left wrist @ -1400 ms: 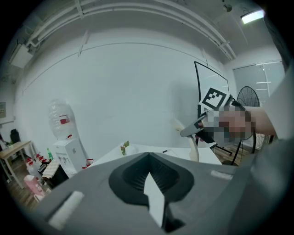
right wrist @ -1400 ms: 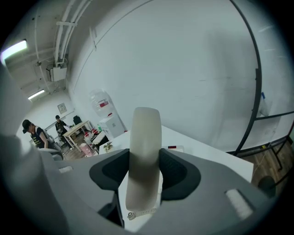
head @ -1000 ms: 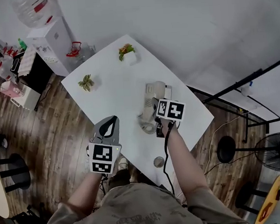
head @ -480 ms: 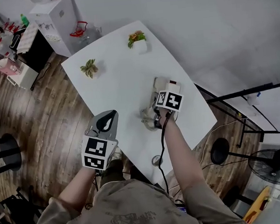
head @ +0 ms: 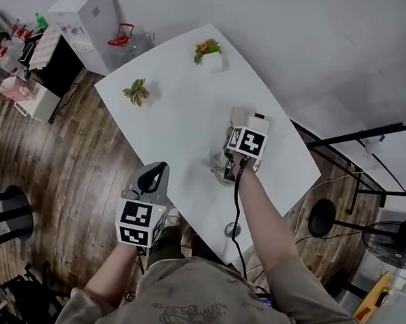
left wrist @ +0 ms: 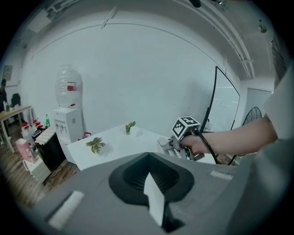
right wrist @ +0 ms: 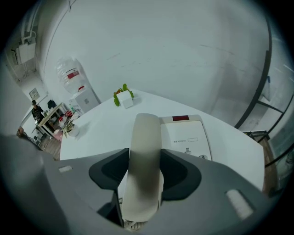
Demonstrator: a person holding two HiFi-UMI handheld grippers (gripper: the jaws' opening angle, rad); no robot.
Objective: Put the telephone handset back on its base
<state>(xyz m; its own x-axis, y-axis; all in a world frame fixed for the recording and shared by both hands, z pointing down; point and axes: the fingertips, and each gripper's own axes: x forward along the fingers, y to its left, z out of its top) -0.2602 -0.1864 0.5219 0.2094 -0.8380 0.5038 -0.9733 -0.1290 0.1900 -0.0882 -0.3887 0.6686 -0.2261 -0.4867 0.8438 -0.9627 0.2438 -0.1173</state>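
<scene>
The right gripper [right wrist: 144, 151] has the smooth, cream plastic handset [right wrist: 146, 126], a long rounded bar, between its dark matte fingers [right wrist: 179, 172]. They have just been opening slightly, yet both pads lie against its sides with no gap showing. The handset lies along the left side of the flat, boxy off-white base [right wrist: 187, 134], which sits on the smooth white bench [head: 178, 118]. The left gripper [head: 163, 166] hovers beside the bench's edge, its dark fingers [left wrist: 133, 174] pressed together on nothing.
</scene>
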